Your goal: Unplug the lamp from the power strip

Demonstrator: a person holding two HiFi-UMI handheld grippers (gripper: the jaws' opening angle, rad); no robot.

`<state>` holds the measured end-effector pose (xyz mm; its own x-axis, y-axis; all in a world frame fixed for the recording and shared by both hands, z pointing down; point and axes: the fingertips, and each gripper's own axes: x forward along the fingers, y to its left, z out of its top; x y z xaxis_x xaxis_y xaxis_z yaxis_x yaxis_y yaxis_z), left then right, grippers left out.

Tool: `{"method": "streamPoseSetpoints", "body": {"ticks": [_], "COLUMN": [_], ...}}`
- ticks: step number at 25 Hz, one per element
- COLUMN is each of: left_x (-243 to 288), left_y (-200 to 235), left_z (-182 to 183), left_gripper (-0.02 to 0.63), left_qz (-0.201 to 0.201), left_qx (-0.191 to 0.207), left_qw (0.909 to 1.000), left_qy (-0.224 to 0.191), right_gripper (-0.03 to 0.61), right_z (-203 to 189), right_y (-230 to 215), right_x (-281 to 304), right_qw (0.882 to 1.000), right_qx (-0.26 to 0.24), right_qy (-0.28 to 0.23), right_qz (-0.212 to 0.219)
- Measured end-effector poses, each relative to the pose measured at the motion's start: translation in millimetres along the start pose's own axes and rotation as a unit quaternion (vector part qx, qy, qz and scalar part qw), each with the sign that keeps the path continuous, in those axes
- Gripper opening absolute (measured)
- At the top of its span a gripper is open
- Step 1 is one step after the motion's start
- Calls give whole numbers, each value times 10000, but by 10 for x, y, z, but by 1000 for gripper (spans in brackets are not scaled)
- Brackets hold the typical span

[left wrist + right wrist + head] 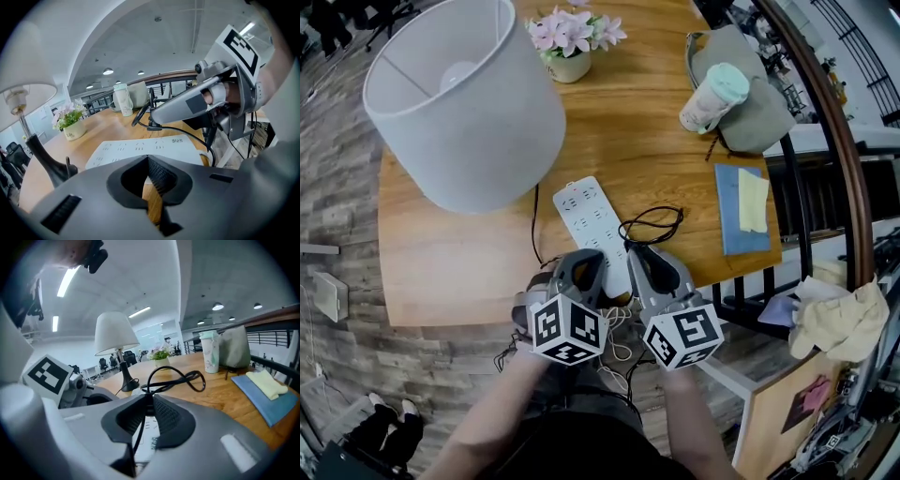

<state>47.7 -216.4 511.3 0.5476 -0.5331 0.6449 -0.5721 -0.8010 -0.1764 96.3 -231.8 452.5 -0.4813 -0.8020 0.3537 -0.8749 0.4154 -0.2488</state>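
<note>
Head view: lamp stands behind the white power strip; left gripper view: left gripper closed on nothing above the strip; right gripper view: right gripper clamps the black cord (plug seemingly out, sockets look bare).
</note>
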Motion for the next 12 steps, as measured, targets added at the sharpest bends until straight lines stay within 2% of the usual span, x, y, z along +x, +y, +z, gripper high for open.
{"method": "streamPoseSetpoints", "body": {"ticks": [7,12], "left_x": [-3,-4], "left_y": [-7,-4], "left_z": [4,5], "left_gripper": [-6,-6], "left_qz": [-8,23], "left_qx": [-7,-18], "left_qw": [10000,10000], "left_qy": [-16,-60], "right_gripper": [67,67], "right_z": [-114,-107], "right_y": [11,-165], "right_x": [29,8], "right_qw": [9990,9946], "right_qx": [-245,-638], "right_qy": [347,489], "right_qz": [-156,-659]}}
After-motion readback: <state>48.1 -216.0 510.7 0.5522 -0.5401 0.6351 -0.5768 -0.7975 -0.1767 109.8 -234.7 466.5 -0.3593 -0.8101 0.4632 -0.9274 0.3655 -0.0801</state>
